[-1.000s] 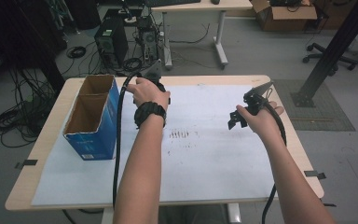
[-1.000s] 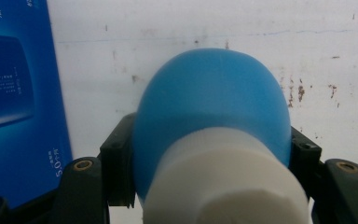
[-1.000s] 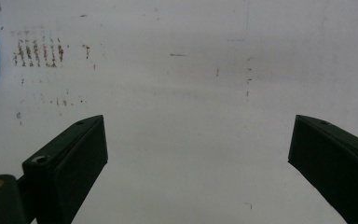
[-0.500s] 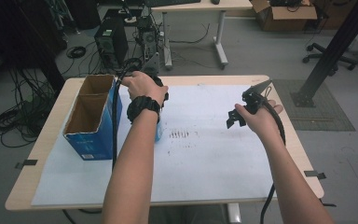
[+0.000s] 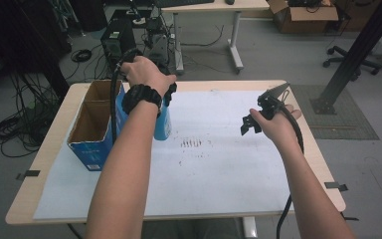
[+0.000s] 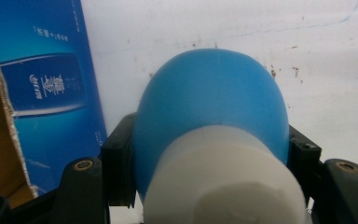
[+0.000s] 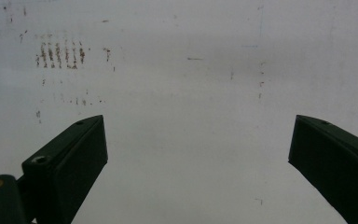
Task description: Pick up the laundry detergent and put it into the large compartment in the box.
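Bottle first: it is blue with a white cap, and from the left gripper view I have it clamped between the fingers of my left gripper, which press on either side of its shoulder just below the cap. In the high view the bottle hangs under my left hand, just beside the right wall of the blue cardboard box; whether its base touches the table or rides just above it, I cannot tell. The box stands open at the table's left side, and the compartments I can see into look bare, showing only brown cardboard.

My right gripper hovers over the white sheet well apart from the bottle, its fingers spread wide with nothing between them; below them I see only the sheet and some reddish-brown marks.

My judgement is that the grasp is done and the carry is under way. If the bottle is meant for the box, what is left is lifting it over the wall, lowering it into a compartment and letting go. If it is coming out, it only needs setting down on the sheet.
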### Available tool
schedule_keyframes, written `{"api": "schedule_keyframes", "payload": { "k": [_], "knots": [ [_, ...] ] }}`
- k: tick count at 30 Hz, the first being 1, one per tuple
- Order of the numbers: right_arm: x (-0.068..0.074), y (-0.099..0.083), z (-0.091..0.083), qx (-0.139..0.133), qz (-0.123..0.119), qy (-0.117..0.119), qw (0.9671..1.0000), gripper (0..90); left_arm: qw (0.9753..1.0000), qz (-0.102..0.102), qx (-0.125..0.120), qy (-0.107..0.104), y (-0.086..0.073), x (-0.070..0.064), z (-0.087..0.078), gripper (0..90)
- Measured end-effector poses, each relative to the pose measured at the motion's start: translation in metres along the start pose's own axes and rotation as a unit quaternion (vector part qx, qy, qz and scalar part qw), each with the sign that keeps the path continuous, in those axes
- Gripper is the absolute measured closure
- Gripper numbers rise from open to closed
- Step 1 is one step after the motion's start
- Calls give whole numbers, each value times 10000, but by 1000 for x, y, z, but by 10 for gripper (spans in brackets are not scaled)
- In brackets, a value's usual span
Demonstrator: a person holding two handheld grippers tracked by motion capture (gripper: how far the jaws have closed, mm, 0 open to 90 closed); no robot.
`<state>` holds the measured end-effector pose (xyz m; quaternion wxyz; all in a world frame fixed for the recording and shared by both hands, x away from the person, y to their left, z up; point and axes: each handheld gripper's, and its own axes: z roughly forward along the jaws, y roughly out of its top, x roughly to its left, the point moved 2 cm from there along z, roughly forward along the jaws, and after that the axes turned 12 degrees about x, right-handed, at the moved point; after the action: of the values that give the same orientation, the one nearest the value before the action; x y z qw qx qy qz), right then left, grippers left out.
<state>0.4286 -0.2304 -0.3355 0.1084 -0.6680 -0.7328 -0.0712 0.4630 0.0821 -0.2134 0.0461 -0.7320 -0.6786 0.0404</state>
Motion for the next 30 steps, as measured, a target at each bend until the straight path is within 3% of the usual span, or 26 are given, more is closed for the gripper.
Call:
{"api": "schedule_keyframes", "payload": {
  "k": [15,30],
  "knots": [
    [6,5,-6,-46,-13,-14,10000,44,9997,130,-181,84,-8,17,-50,373],
    [11,7,-10,-71,7,-29,10000,43,9994,-16,-357,16,-19,57,-87,372]
  ]
}}
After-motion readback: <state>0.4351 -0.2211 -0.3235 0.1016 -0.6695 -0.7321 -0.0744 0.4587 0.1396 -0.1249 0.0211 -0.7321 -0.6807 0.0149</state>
